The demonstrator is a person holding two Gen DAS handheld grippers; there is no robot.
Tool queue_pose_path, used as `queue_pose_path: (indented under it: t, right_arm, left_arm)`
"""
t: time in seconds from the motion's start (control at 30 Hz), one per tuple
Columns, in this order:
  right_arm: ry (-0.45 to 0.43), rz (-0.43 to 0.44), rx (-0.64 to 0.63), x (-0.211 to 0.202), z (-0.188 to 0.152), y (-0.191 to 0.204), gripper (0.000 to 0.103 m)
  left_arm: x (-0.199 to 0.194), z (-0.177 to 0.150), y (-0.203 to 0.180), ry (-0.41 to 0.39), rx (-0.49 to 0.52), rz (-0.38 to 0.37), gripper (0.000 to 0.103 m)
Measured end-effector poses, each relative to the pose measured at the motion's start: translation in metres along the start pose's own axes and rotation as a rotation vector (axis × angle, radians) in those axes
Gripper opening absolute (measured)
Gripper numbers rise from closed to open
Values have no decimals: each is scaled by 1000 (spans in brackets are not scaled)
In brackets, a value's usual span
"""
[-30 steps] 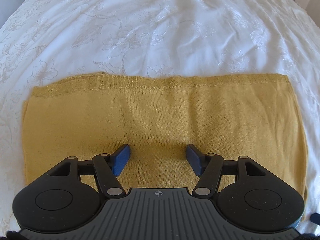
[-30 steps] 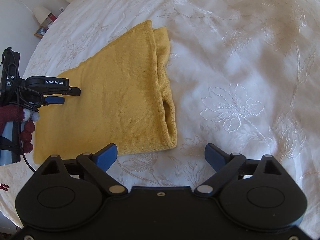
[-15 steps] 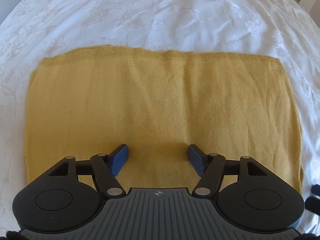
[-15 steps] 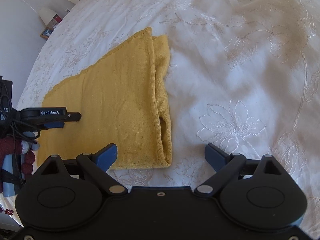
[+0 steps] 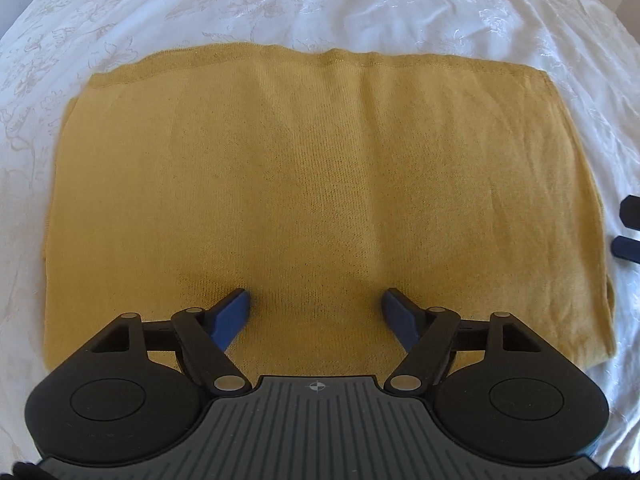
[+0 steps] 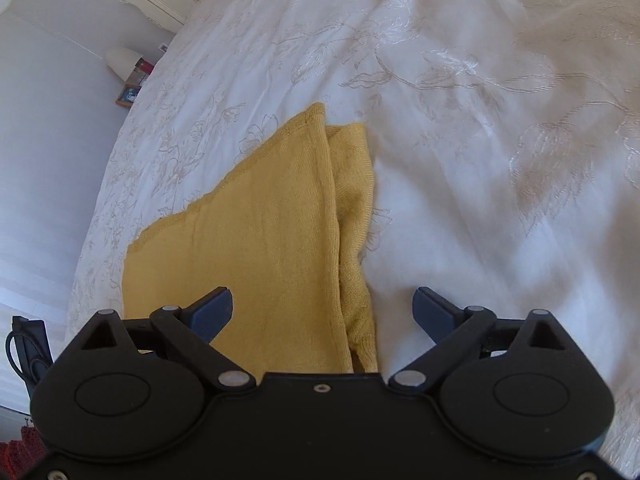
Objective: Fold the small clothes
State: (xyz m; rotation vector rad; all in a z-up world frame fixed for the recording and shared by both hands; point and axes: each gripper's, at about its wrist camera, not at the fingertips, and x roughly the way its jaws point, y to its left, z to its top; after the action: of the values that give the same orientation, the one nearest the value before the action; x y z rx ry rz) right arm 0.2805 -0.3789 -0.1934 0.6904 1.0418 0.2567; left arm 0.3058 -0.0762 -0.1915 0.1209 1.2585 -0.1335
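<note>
1. Sweater [image 5: 320, 168]: mustard-yellow fine knit, folded into a rough rectangle, lying flat on the bed [image 5: 360, 8]. Top face smooth, only faint vertical creases.
2. Far edge has a narrow stitched hem band, slightly wavy. Left & right edges are folded, layers stacked.
3. In the right wrist view the sweater [image 6: 272, 240] shows its right side: top layer ends in a straight edge, a 2nd layer sticks out just beside it on the right, a bit rumpled w/ a small fold gap near the bottom.
4. Bed cover is white w/ pale embroidered flower pattern, lightly wrinkled.
5. Left gripper [image 5: 316, 304]: wide open, holding nothing. Both blue fingertips are over the near part of the sweater, roughly mid-width; contact w/ fabric can't be told.
6. Right gripper [image 6: 322, 304]: wide open, holding nothing. It straddles the sweater's right edge: left fingertip over the yellow knit, right fingertip over bare bed cover.
7. Right gripper tips also visible at the far right of the left wrist view, just beside the sweater's right edge.
8. Background: lamp [image 6: 120, 62] & small picture frame [image 6: 128, 95] beside the bed.
</note>
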Motion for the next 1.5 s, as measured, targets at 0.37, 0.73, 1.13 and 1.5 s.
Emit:
queue_pose_path:
  t: [0.37, 0.73, 1.13, 1.5]
  right_arm:
    - [92, 87, -10, 43, 16, -3, 103]
    - [57, 164, 8, 44, 19, -15, 103]
    - [97, 132, -8, 44, 24, -12, 55]
    - [112, 13, -70, 32, 25, 25, 20]
  left_arm:
    - [16, 4, 4, 2, -3, 3, 94]
    - [30, 0, 11, 1, -9, -6, 103]
    - [26, -5, 10, 1, -12, -6, 102]
    - [-15, -14, 37, -56, -9, 28, 81]
